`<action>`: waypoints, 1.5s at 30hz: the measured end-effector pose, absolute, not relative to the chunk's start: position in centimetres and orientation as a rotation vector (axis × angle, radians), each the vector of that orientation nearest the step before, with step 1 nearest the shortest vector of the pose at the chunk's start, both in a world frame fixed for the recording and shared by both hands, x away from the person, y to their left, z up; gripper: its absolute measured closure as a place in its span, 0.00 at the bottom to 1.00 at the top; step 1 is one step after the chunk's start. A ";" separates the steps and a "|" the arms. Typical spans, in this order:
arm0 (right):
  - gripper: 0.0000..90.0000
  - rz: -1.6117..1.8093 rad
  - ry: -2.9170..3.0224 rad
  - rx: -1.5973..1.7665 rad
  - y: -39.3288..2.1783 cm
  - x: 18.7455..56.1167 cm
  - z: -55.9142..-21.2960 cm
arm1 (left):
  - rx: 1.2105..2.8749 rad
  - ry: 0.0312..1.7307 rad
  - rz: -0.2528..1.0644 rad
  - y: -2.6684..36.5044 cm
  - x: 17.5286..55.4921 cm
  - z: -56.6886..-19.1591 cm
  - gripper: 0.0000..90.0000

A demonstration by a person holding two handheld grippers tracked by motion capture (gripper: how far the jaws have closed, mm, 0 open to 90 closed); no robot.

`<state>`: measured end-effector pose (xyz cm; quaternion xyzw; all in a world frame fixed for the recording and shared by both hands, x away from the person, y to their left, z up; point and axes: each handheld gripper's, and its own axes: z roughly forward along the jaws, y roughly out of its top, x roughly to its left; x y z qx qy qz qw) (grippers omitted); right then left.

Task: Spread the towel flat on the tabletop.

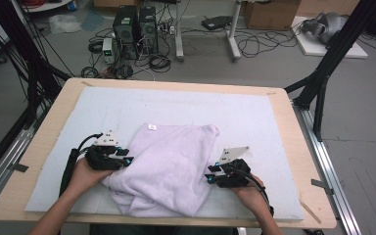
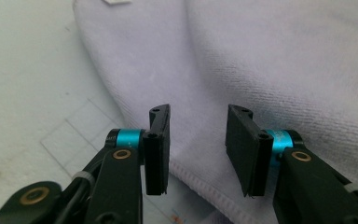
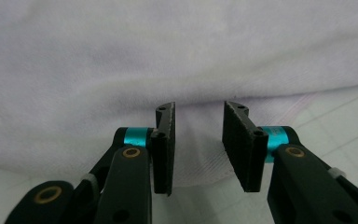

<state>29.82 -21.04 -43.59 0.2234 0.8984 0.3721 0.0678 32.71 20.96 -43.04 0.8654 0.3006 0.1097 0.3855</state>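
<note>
- The left gripper (image 1: 127,160) and right gripper (image 1: 209,176) sit at opposite side edges of the towel (image 1: 166,166), each with jaws parted and nothing pinched between them.
- Towel cloth lies directly ahead of both; the hems run just under the jaw tips, about equally near to either hand.
- The towel is a loosely folded white heap near the front middle, its length running away from the person.
- It rests on a pale mat (image 1: 254,112) covering the wooden tabletop (image 1: 49,122).
- Beyond: floor cables and computer towers (image 1: 134,29).
</note>
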 end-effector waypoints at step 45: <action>0.96 1.239 2.758 0.595 -22.6 24.6 -41.5 | 2.203 0.713 0.249 22.4 27.7 -42.1 0.96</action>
